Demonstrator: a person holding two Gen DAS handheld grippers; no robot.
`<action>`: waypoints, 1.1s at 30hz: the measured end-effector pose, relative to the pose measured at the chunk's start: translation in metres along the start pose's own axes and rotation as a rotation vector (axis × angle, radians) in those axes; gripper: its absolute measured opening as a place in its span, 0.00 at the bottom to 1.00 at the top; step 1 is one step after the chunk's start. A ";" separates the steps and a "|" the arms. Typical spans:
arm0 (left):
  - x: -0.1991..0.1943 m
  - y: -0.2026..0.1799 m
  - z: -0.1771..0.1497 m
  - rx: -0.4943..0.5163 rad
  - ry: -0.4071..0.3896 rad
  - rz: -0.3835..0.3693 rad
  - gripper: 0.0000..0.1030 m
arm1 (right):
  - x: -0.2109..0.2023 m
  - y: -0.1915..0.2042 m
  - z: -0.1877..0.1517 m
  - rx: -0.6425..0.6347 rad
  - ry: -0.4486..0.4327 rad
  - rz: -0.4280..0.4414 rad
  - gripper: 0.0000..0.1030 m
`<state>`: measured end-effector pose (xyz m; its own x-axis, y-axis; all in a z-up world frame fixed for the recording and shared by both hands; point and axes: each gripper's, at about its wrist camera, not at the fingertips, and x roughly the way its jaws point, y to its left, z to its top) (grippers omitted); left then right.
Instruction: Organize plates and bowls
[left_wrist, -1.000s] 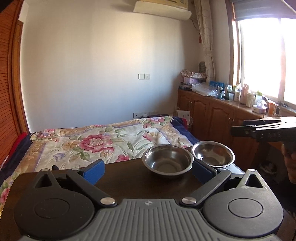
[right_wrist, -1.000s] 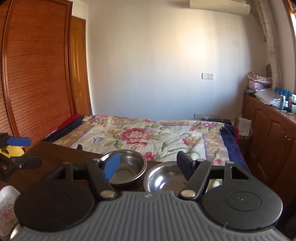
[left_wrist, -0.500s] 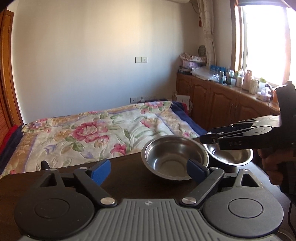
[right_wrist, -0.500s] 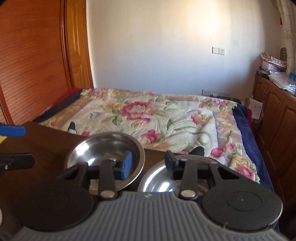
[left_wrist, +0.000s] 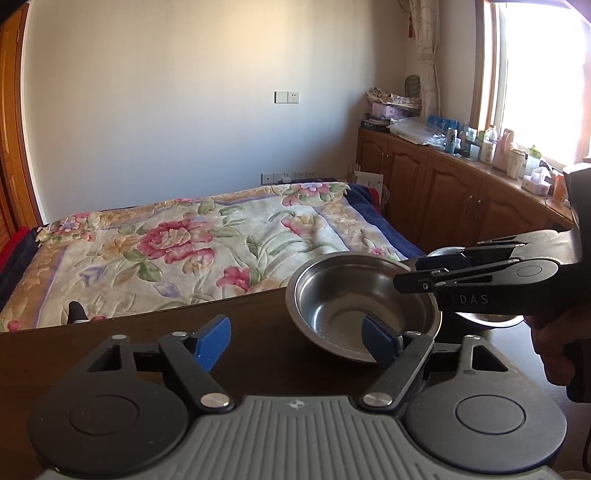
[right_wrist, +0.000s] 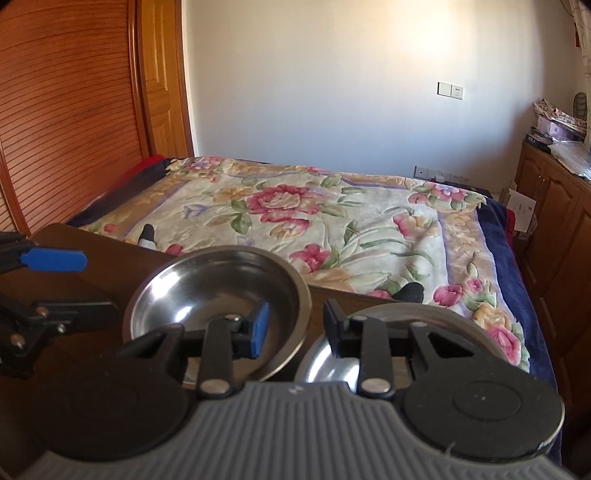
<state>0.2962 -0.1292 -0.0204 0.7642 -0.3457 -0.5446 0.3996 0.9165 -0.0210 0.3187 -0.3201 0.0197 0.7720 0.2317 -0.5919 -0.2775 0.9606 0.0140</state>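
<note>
On the dark wooden table (left_wrist: 258, 354), the left gripper (left_wrist: 295, 339) has its fingers spread wide and holds nothing; its right blue pad sits just in front of the near rim of the left steel bowl (left_wrist: 362, 306). The right gripper (right_wrist: 295, 328) has its fingers partly closed but still apart, straddling the right wall of that same bowl (right_wrist: 218, 299), blue pad inside, black finger outside; whether they touch the wall I cannot tell. Both bowls are empty. The right steel bowl (right_wrist: 373, 332) stands just beside it at the table's far right corner. In the left wrist view it is mostly hidden behind the right gripper (left_wrist: 480, 273) and the person's hand (left_wrist: 561, 343). Beyond the table's far edge lies a bed with a floral blanket (left_wrist: 207, 243), and wooden cabinets (left_wrist: 443, 184) line the wall under the window.
</note>
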 end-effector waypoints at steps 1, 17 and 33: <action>0.002 0.000 0.000 -0.001 0.004 0.001 0.78 | 0.003 0.001 0.001 -0.003 0.004 0.001 0.31; 0.011 0.008 -0.003 -0.039 0.059 -0.009 0.54 | 0.015 0.005 -0.002 0.044 0.060 0.041 0.25; 0.009 0.009 -0.005 -0.084 0.124 -0.053 0.19 | 0.009 0.007 -0.003 0.072 0.062 0.081 0.13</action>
<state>0.3043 -0.1227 -0.0300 0.6728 -0.3717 -0.6397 0.3901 0.9129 -0.1202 0.3220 -0.3113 0.0124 0.7109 0.3014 -0.6354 -0.2945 0.9481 0.1203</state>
